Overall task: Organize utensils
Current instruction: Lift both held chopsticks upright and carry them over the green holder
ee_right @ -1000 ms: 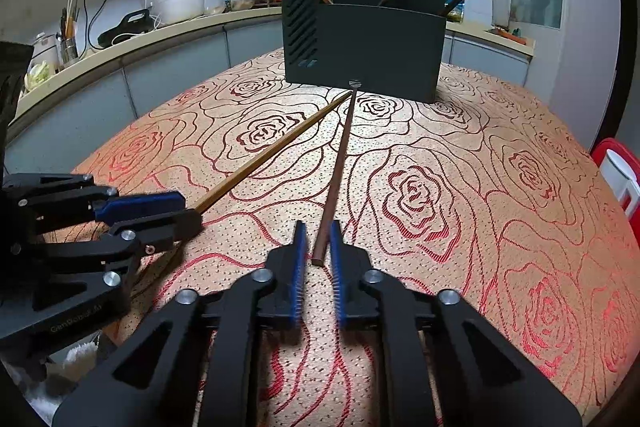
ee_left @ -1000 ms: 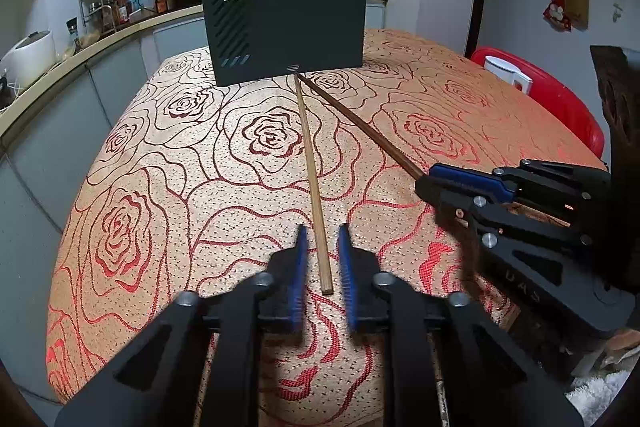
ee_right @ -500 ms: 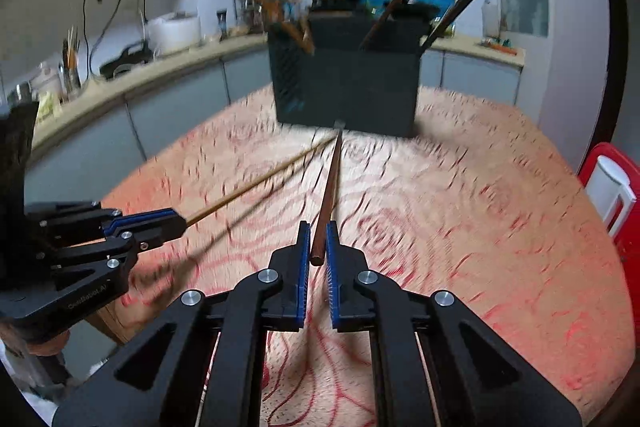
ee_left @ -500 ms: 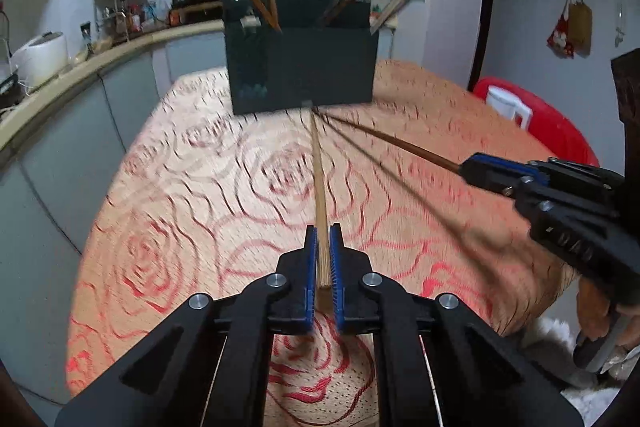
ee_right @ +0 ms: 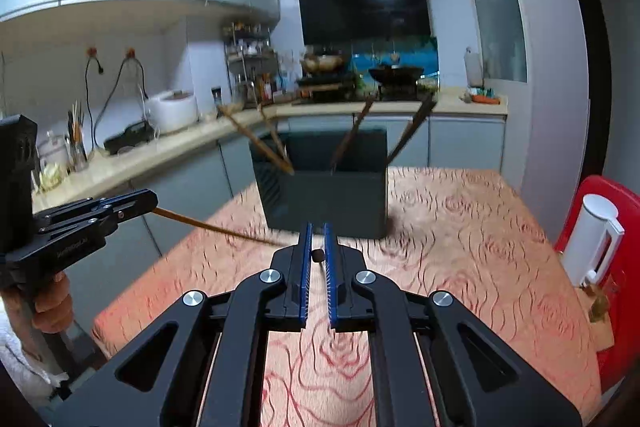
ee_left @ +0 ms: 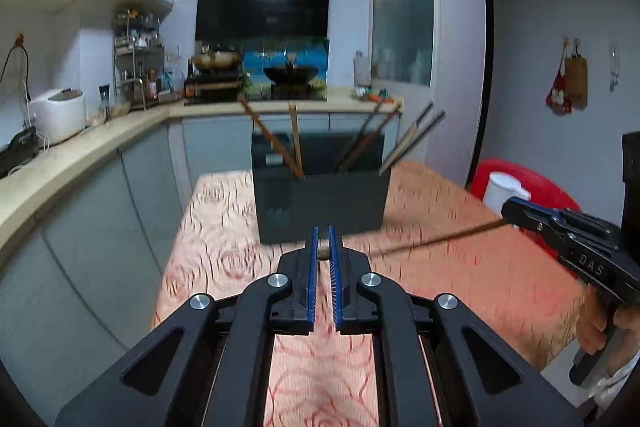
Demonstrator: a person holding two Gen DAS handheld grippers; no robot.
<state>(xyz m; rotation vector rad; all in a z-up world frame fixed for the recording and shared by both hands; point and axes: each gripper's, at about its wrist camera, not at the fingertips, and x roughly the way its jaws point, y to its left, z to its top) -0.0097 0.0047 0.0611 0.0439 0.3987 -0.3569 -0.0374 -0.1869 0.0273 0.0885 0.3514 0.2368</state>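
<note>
Matt dark plastic holder [ee_left: 320, 203] stands on rose-patterned cloth [ee_left: 460, 267], holding wooden chopsticks [ee_left: 296, 139].

- Desk cloth [ee_left: 224, 227]: orange-gold, red rose outlines.
- Utensil holder [ee_left: 320, 203]: dark grey.
- Gripper pads [ee_left: 313, 279]: blue; frames black.
- Chopstick [ee_right: 208, 225]: light brown.
- Chair [ee_right: 608, 211]: red.

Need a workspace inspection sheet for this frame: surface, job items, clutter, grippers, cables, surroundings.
Surface: rose-patterned tablecloth, blurred.
Job's things: dark utensil holder holds several chopsticks; light chopstick and dark chopstick are lifted.
Clutter: nothing seen on the table.
Grippers: left gripper shut on light chopstick; right gripper shut on dark chopstick.
Cables: cords from wall sockets.
Surroundings: rice cooker, range hood, red chair with white jug.
</note>
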